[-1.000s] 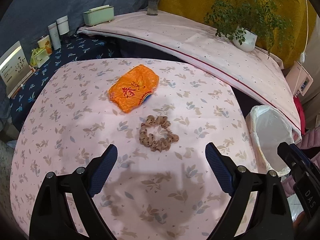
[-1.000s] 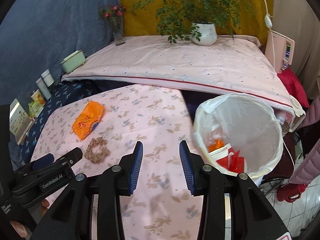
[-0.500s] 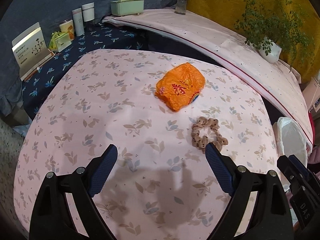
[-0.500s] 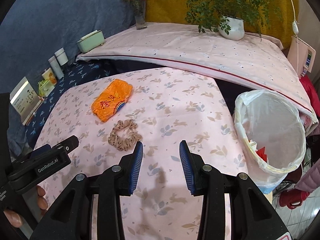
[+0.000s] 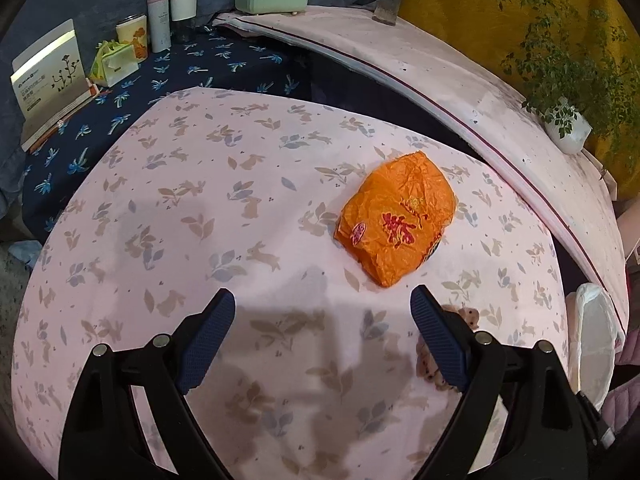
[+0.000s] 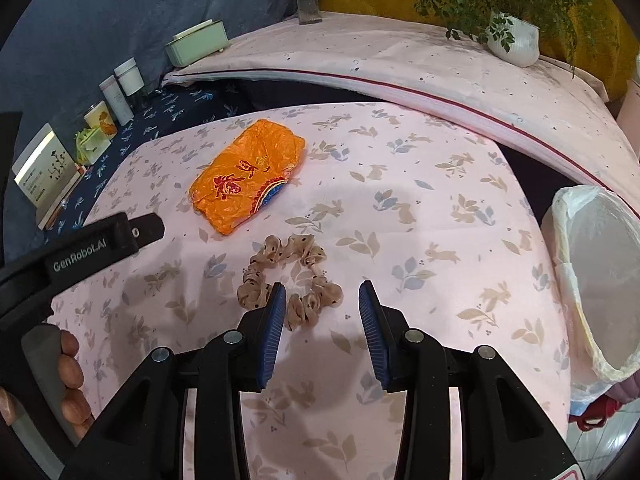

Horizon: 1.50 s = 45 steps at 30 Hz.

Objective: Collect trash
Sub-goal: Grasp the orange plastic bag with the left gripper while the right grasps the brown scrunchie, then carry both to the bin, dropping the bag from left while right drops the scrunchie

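Picking next: the orange snack wrapper (image 5: 396,224) looks like the trash here. It lies flat on the pink bunny tablecloth (image 5: 192,216), just past the scrunchie (image 6: 290,280).
How it feels: I think it is very light, thin and crinkly, and a bit slippery.
Where to grab: pinch a raised edge or corner, not the flat middle.
Left gripper (image 5: 322,330): wide, with nothing inside, low over the cloth close to the wrapper.
Right gripper (image 6: 322,306): half open, with nothing inside, over the scrunchie.
Trash bin (image 6: 592,280): white bag inside, off the table's right edge.
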Motion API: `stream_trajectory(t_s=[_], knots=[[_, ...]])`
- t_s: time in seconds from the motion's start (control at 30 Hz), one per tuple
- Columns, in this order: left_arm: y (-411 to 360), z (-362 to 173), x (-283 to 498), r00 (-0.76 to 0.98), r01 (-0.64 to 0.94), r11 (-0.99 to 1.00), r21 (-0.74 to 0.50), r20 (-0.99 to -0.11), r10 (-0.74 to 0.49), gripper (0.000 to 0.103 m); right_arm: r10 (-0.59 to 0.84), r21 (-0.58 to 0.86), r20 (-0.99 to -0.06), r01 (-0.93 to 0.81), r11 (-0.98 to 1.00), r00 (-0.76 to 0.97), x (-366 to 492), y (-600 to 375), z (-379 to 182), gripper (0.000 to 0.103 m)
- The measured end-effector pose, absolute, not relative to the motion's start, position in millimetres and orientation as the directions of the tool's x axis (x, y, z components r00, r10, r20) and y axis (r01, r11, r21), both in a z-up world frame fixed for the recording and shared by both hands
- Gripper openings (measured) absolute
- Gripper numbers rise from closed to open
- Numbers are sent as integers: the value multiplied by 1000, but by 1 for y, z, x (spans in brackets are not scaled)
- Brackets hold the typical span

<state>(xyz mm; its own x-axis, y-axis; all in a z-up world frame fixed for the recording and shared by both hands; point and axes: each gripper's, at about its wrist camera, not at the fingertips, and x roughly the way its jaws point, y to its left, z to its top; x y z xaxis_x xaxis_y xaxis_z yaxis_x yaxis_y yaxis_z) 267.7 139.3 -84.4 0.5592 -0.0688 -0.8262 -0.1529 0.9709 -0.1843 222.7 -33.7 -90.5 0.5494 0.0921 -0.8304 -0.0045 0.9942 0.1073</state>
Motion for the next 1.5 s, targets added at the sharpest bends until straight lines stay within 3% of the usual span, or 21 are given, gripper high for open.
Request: stream_trajectory(t_s=[0.3,0.4,0.5,0.67,1.17,1.5], knots=[[120,-112,331,525,-146,966,-211,-845,-105,84,98,123,-860,16,992,502,259,-34,-126,38],[113,-126,343,497,-135,966,-222,-858,-128,69,91,111,-852,9,994,515,260,-35,-129,35],[106,-130,343,513,-116,974,-192,-852,-107,57,70,88,-849,10,996,524,259,-36,-130,25],[94,-132,332,499,-41,982,-183,-855,-139,20,86,117,-843,24,993,530,251,-49,-131,10],[57,-123,224,451,34,981,-190,-873,-184,12,92,167,-858,107,980,506,171,-92,-122,8],[10,-77,171,493,112,974,-195,-841,-225,12,48,187,-802,174,967,596,120,-150,-72,8]])
